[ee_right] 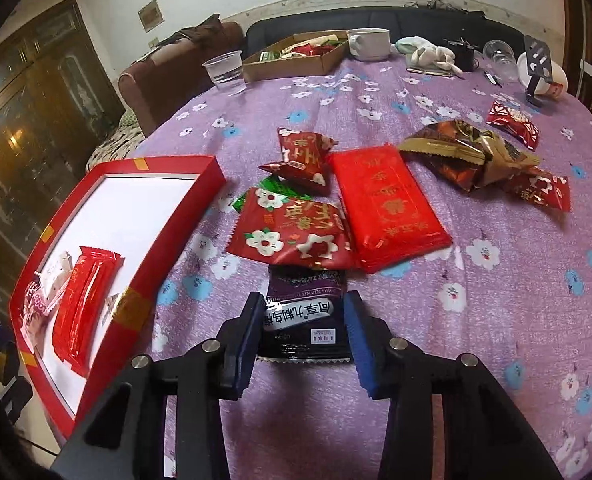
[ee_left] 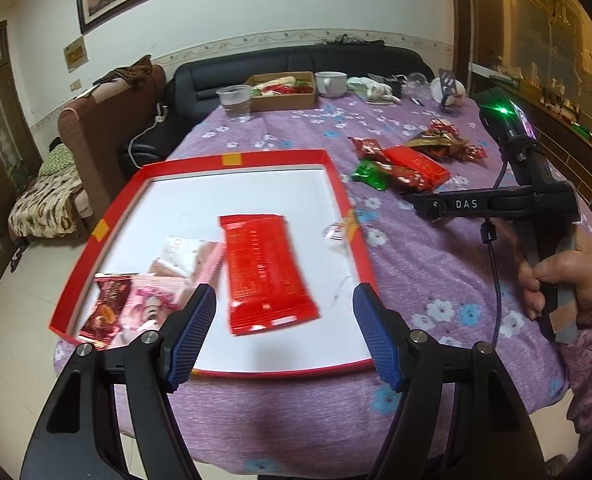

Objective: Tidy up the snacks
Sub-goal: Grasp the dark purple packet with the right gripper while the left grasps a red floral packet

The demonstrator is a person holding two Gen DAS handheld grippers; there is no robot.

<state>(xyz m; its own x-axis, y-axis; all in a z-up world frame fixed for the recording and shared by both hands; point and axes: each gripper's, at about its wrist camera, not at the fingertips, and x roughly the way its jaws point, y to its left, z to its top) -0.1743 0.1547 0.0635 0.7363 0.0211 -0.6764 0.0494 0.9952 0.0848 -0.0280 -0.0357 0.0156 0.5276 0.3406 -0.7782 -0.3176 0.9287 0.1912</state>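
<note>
- Lying flat in the red tray [ee_left: 338, 184]: one long red packet [ee_left: 266, 272], long axis running near-to-far, beside three small pink and maroon packets.
- Left claw [ee_left: 284, 336] released, empty.
- Right claw [ee_right: 302, 340] straddles one dark purple sachet [ee_right: 306, 316] on the tabletop [ee_right: 496, 320]; grip cannot be told.

The left wrist view looks steeply down, close over the shallow red cardboard tray [ee_left: 338, 184] at the near table edge. The right wrist view faces mid-table from alongside; both share that tray [ee_right: 212, 178] and the purple flowered tablecloth [ee_left: 424, 264] [ee_right: 496, 320].
</note>
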